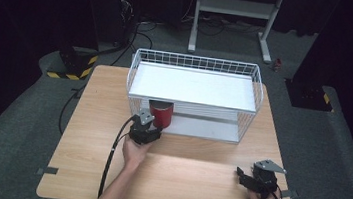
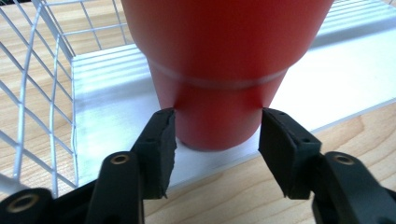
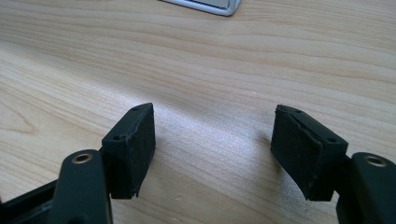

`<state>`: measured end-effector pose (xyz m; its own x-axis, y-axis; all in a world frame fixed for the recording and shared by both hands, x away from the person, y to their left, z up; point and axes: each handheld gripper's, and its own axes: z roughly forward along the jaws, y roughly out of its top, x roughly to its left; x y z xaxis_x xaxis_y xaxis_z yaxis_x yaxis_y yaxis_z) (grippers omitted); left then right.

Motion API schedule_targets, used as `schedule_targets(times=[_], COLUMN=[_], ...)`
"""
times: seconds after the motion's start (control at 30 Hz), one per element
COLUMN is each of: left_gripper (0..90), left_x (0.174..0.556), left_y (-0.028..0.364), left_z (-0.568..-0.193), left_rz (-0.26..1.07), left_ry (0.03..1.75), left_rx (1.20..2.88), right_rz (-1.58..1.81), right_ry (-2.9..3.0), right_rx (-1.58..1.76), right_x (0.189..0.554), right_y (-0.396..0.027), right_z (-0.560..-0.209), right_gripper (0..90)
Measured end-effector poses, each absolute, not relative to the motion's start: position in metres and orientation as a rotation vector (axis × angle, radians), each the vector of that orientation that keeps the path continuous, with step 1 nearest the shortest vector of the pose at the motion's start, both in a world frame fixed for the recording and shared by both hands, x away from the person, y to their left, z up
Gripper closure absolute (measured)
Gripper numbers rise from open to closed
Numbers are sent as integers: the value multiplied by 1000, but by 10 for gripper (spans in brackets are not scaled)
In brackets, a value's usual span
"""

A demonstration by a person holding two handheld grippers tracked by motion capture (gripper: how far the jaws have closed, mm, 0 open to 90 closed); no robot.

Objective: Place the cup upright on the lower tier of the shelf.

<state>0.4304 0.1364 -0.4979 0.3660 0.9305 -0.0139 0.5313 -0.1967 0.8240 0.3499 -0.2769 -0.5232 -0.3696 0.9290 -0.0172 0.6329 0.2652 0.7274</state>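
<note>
A: Where is the red cup [image 2: 219,70]?

B: Upright on the lower white shelf [image 2: 116,107] of the wire rack [image 1: 196,61], at its left front corner, under the upper shelf. The left hand-held gripper [image 2: 217,135] has its jaws on either side of the cup's narrow base. The tips meet the wall right at the step where the cup widens, so I read it as pinching the cup.

A: How will it handle?

B: Looks like a stiff, smooth tumbler, probably light if empty; whether it holds anything I cannot tell. The taper is the trouble: a smooth cone tends to slide in the pads. The step above the base gives a ledge, so a hold just under it seems sensible.

A: Anything in the way?

B: The upper shelf sits close over the cup, so lifting straight up looks risky. I judge it should come out forward over the desk [image 1: 112,117]. The wire side wall [image 2: 37,84] is just beside it on the left.

A: The other hand?

B: The right hand-held gripper [image 3: 212,144] rests over bare desk, jaws spread, nothing between them, well apart from the rack.
</note>
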Motion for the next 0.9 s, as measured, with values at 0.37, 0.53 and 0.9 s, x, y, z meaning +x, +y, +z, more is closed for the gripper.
schedule_targets(times=[0.37,0.53,0.9], left_gripper=[600,648,671], left_x=[441,445,445], left_y=[131,131,132], left_z=[-498,-498,-498], left_rz=[634,615,585], left_ry=[1306,1323,1325], left_rx=[1880,1869,1864], right_rz=[890,890,890], right_ry=[2097,2097,2097], right_rx=[1411,1411,1411], right_x=[350,350,350], right_y=[-277,-277,-277], right_z=[-523,-523,-523], right_gripper=[306,306,306])
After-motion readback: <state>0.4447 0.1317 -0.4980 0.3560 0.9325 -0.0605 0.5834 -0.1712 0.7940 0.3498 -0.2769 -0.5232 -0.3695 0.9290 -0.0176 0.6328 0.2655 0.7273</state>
